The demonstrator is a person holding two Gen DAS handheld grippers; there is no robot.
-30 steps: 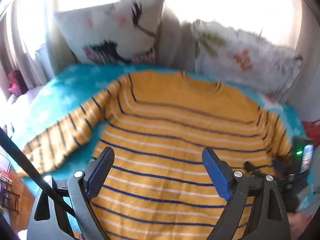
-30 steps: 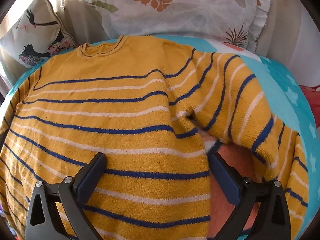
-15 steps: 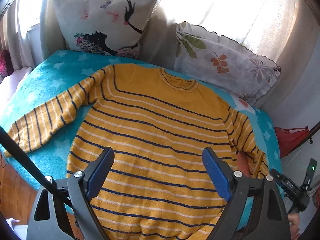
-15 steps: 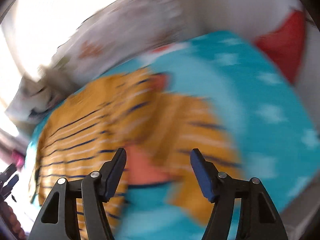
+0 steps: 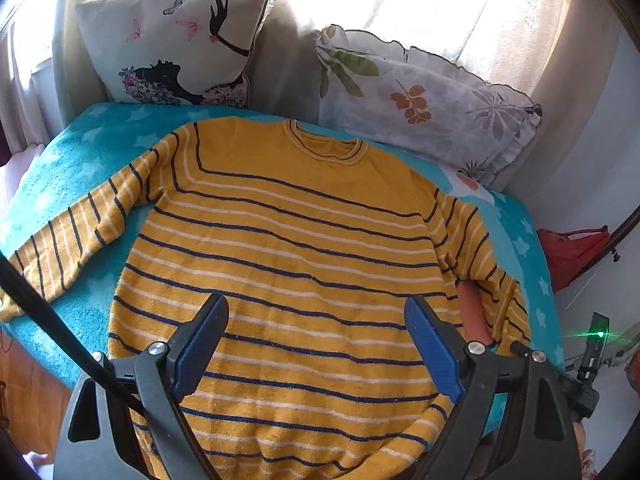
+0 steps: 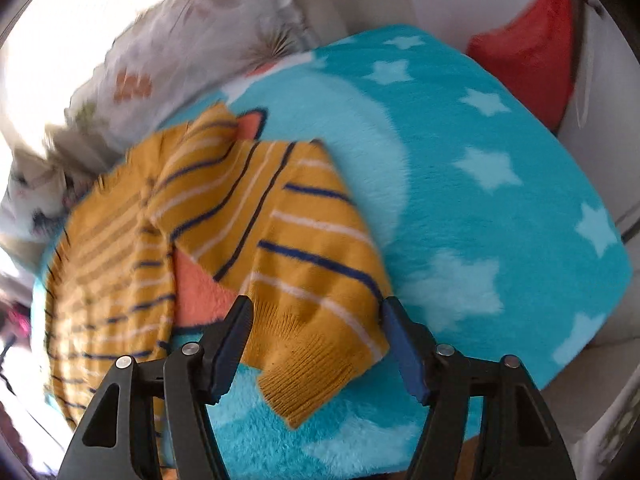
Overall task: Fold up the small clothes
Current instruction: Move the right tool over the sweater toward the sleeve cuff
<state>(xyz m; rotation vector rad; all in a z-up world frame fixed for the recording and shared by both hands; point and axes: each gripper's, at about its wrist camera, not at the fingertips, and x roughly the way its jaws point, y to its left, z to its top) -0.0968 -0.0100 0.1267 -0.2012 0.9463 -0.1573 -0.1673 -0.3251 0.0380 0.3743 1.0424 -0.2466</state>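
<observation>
Your sweater (image 5: 280,264) lies flat, front up, on the turquoise star blanket (image 5: 80,152) of the bed, neck toward the two pillows (image 5: 424,100) at the far side. Its left sleeve stretches out to the left; the right sleeve (image 6: 304,264) is bent down along the body at the right edge. Your left hand-held gripper (image 5: 316,344) hangs spread wide over the near hem, gripping nothing. Your right hand-held gripper (image 6: 316,344) is closing around the right sleeve's ribbed cuff (image 6: 312,376), though the pads don't look pressed on it yet. Expect a soft, light, floppy knit (it will sag and drag, not slide). Pinch the cuff's thicker ribbing, through both layers, and carry the sleeve slowly across the chest.
</observation>
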